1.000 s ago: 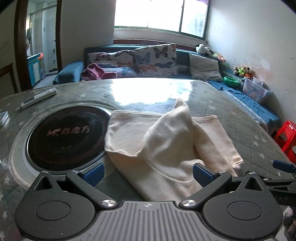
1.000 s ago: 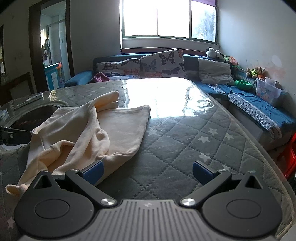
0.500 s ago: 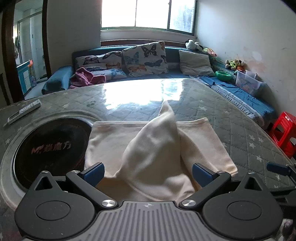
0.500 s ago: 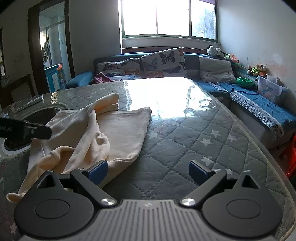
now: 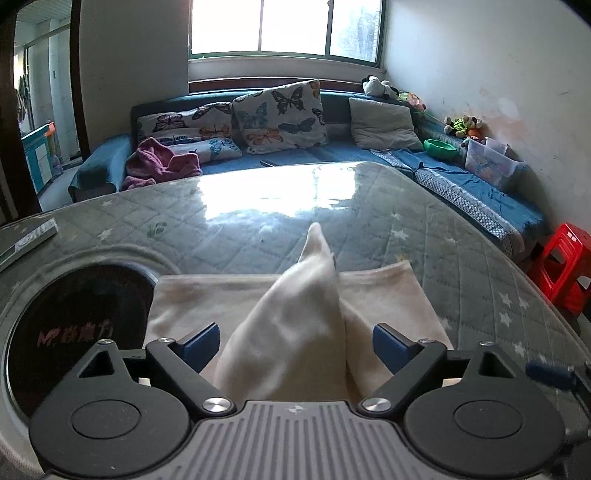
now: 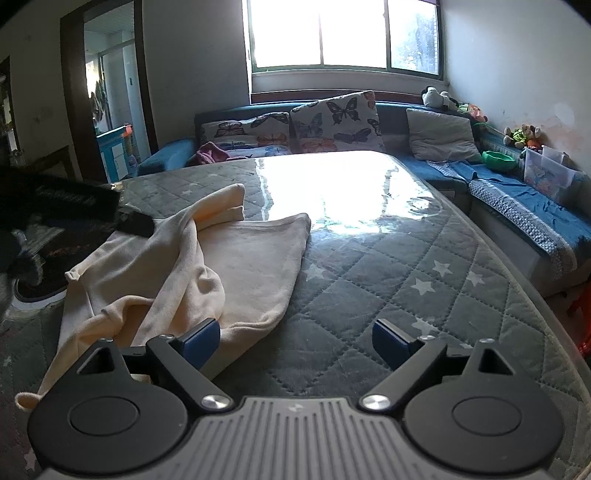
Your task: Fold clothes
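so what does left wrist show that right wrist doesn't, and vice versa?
Only left wrist: the round black hob face-on with its printed logo, a remote at the table's left edge, the red stool, and the right gripper's blue fingertip at the right edge.
Only right wrist: the garment's near hem and trailing corner, the doorway, and the left gripper from the side, over the cloth.
Both: the cream garment on the quilted table, sofa, window. Both grippers open.

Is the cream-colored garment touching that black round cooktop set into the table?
Touching. The left wrist view shows the cream garment with its left edge lapping over the rim of the black cooktop.
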The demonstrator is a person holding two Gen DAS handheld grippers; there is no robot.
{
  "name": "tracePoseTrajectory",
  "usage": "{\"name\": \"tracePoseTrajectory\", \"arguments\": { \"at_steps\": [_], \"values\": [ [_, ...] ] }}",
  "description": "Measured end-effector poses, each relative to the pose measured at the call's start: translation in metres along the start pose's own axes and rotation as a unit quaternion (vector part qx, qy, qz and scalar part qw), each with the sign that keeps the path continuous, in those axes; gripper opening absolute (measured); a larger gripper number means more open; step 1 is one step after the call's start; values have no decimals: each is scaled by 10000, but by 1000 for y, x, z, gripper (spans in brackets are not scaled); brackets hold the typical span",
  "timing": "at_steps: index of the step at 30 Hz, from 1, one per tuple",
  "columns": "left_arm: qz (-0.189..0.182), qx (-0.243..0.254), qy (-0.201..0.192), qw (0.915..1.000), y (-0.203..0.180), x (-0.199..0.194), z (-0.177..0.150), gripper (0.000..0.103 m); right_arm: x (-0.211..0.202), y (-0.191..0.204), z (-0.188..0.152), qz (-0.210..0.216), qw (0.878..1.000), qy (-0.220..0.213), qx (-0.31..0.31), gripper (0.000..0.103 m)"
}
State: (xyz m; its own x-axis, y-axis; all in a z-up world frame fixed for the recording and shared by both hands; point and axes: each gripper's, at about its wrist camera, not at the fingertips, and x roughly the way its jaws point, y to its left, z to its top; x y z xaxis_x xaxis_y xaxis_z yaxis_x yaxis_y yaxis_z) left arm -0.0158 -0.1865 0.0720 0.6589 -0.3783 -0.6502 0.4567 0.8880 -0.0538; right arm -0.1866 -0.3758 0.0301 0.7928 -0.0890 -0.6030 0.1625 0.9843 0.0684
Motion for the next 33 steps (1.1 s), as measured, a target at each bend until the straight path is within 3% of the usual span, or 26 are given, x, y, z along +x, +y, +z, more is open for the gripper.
{"name": "tracePoseTrajectory", "arguments": {
  "at_steps": [6, 12, 14, 15, 17, 20, 23, 33],
  "values": [
    [-62, 38, 68, 10000, -4, 27, 24, 86, 5, 1, 4, 81, 10000, 15, -27, 89],
    [-53, 50, 279, 9996, -6, 63, 41, 69, 9, 1, 9, 156, 9999, -2, -33, 88],
    [-101, 70, 327, 9994, -5, 72, 44, 49, 10, 0, 11, 193, 9998, -11, -25, 87],
    [-136, 60, 359, 9992, -3, 76, 45, 44, 10, 0, 11, 212, 9998, -17, -27, 87],
    [-226, 10, 430, 9988, 1, 83, 45, 22, 10, -1, 13, 236, 9997, -28, -51, 86],
    [-426, -189, 436, 9980, 10, 84, 43, 12, 11, -1, 16, 296, 9995, -47, -79, 85],
    [-589, -341, 350, 9971, 21, 79, 41, 7, 13, 2, 19, 365, 9992, -51, -130, 82],
    [-734, -672, 67, 9950, 47, 57, 43, 4, 30, 15, 40, 663, 9965, -85, -492, 76]
  ]
}}
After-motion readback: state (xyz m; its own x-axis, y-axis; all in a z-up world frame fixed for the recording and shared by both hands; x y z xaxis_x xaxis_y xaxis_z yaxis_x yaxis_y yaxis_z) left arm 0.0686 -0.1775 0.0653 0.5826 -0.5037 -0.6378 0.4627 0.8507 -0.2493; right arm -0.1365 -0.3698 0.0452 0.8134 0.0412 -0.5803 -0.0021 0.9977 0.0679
